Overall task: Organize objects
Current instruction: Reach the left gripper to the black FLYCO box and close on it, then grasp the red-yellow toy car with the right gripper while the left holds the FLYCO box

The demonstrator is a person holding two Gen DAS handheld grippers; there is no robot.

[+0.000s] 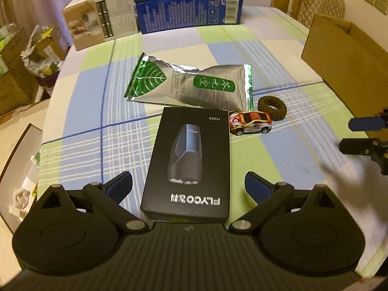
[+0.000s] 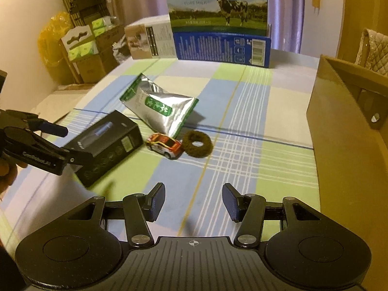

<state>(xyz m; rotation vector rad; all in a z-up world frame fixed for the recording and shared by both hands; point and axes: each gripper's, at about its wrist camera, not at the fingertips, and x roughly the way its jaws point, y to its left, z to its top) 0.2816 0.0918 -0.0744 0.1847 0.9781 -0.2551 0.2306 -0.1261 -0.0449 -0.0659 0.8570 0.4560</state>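
Observation:
A black FLYCO box lies flat on the checked tablecloth between the wide-apart fingers of my left gripper, which is open with a gap on each side of the box. Beyond it lie a silver and green tea pouch, a red and white toy car and a brown hair tie. My right gripper hovers open over bare cloth, short of the toy car and hair tie. In the right wrist view, the left gripper straddles the near end of the black box.
An open cardboard box stands at the table's right side. A blue milk carton and a white box stand at the far edge. Cartons and bags are piled on the floor off the table's left edge. A hand holds the left gripper.

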